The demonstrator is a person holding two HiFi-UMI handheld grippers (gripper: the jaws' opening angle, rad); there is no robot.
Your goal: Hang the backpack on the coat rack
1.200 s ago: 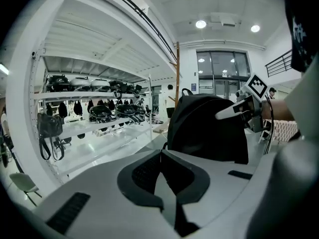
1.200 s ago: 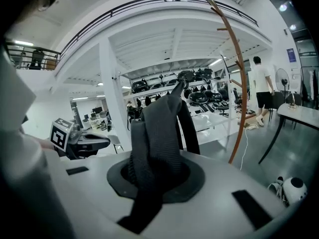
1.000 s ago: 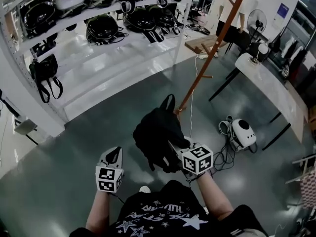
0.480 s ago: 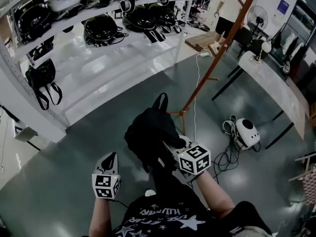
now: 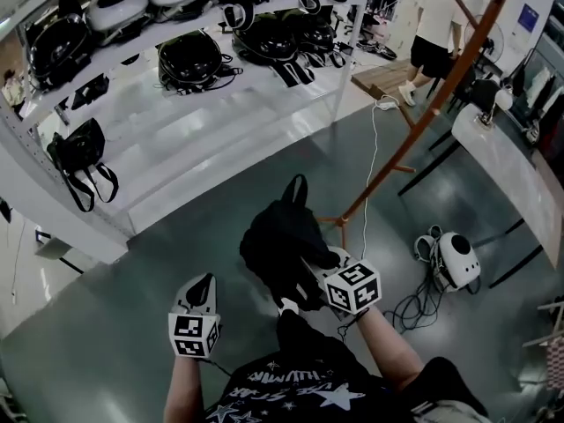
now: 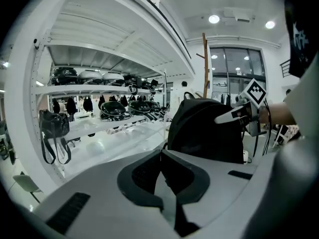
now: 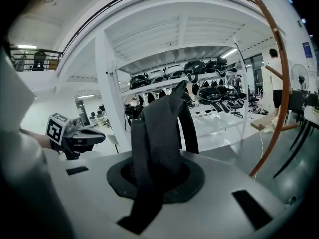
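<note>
A black backpack (image 5: 284, 247) hangs off the floor in front of me, with my right gripper (image 5: 310, 267) shut on its webbing strap (image 7: 158, 138), which rises out of the jaws. My left gripper (image 5: 202, 286) floats to the backpack's left, shut with nothing in it. Seen from the left gripper view, the backpack (image 6: 202, 128) hangs just right of its jaws, and the right gripper (image 6: 240, 112) sits on the bag's far side. The orange-brown coat rack (image 5: 421, 108) leans across the upper right, its foot (image 5: 339, 221) just beyond the backpack; a peg (image 7: 273, 72) shows on its pole.
White shelving (image 5: 203, 95) with several black and white helmets fills the back left, and a black bag (image 5: 77, 148) hangs at its end. A white table (image 5: 502, 161) stands right, with a white device and cables (image 5: 456, 258) on the floor. A person (image 5: 436, 29) walks away at the back.
Both grippers and the hanging backpack have travelled forward over the floor toward the rack. The person at the back has walked farther off. The right gripper's hold on the strap is unchanged.
</note>
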